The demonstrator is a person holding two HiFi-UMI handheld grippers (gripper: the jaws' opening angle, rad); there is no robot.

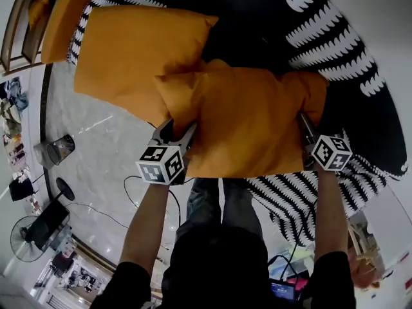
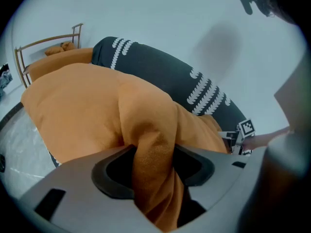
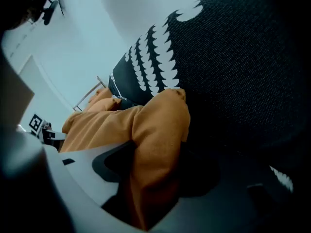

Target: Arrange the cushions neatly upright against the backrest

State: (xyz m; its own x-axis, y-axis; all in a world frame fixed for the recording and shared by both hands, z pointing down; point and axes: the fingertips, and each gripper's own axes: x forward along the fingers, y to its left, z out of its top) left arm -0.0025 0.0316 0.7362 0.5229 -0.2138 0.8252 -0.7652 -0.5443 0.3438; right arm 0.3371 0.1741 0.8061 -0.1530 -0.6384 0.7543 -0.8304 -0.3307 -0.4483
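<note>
the left gripper (image 1: pixel 177 132) is closed on a pinched fold of an orange cushion (image 1: pixel 248 121); in the left gripper view the fabric is seen squeezed between the two jaws and bunched down behind them. the right gripper (image 1: pixel 306 125) is likewise clamped on a fold at the cushion's opposite end, and in the right gripper view the cloth is shown pressed between its jaws.

in the head view the cushion is held at its 8 o'clock corner by the left gripper and at its 3 o'clock edge by the right one, so that it is stretched between them. each gripper's marker cube (image 1: pixel 161 165) is seen just below the grip, toward 6 o'clock.

the held cushion is set against a black sofa with a white leaf pattern (image 1: pixel 351 50), which fills the picture from 12 to 4 o'clock. whether the cushion is rested on the seat or lifted cannot be told.

a second orange cushion (image 1: pixel 138 47) is found at 10 o'clock from the first, overlapped by the first at its lower right corner and leaned on the sofa.

further out at 10 o'clock, an orange-padded seat with a wooden rail (image 1: pixel 61 11) is seen. a grey polished floor (image 1: pixel 96 147) is spread at 8 o'clock, with a fan (image 1: pixel 22 237) stood on it.
</note>
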